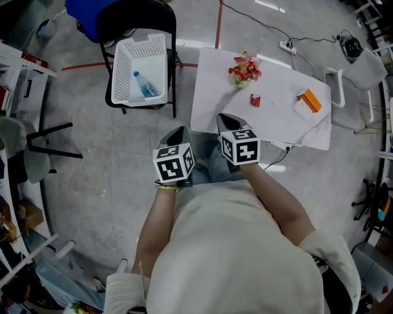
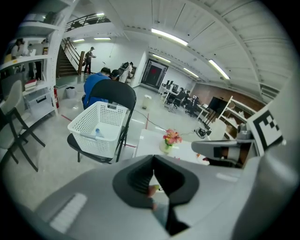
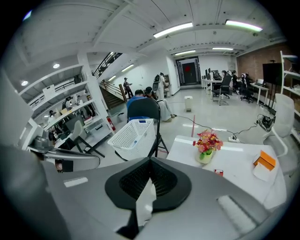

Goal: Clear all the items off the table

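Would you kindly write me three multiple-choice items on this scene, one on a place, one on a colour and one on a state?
1. Where does the white basket stand?
A. on a shelf
B. on a black chair
C. on the floor

2. What colour is the small box on the table?
A. red
B. green
C. blue

3. How is the right gripper?
A. shut and empty
B. wide open
C. shut on a bottle

Answers: 1 B, the chair's back and legs frame it; 2 A, it shows red on the white top; 3 A, its jaws meet with nothing between them.
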Available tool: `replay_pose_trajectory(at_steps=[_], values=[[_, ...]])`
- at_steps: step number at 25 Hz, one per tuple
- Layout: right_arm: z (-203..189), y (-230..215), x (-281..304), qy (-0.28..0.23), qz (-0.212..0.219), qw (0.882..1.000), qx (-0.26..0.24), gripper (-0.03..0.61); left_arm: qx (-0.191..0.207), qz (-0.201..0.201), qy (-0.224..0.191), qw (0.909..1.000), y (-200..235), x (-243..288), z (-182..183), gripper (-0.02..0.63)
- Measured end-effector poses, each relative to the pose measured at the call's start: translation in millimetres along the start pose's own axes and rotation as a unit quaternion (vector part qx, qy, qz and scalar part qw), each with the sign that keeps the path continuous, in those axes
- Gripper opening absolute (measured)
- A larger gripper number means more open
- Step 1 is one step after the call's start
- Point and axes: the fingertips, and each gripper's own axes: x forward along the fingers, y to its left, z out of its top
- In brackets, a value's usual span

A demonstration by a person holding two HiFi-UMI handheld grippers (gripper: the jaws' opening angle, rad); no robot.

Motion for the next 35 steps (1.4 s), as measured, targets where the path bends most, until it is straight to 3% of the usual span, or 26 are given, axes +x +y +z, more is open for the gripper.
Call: replay_pose_trajectory(at_steps=[9,24,35], values=[[11,-46,16,0.002,-0.022,0.999,0.029,-0.005,0.014,-0.014,0.016,0.9997,-22,41,23,0.008],[-1,-130,70,0.047,-0.051,0.996,0.057,-0.005,0.026,-0.014,0.061,0.9977,-44,127,40,0.008],[-22,-183,111,0.08,-0.07,0.99,0.094,0.055,0.048,-0.021,0.087,0.9948,-62,189,49,0.008]])
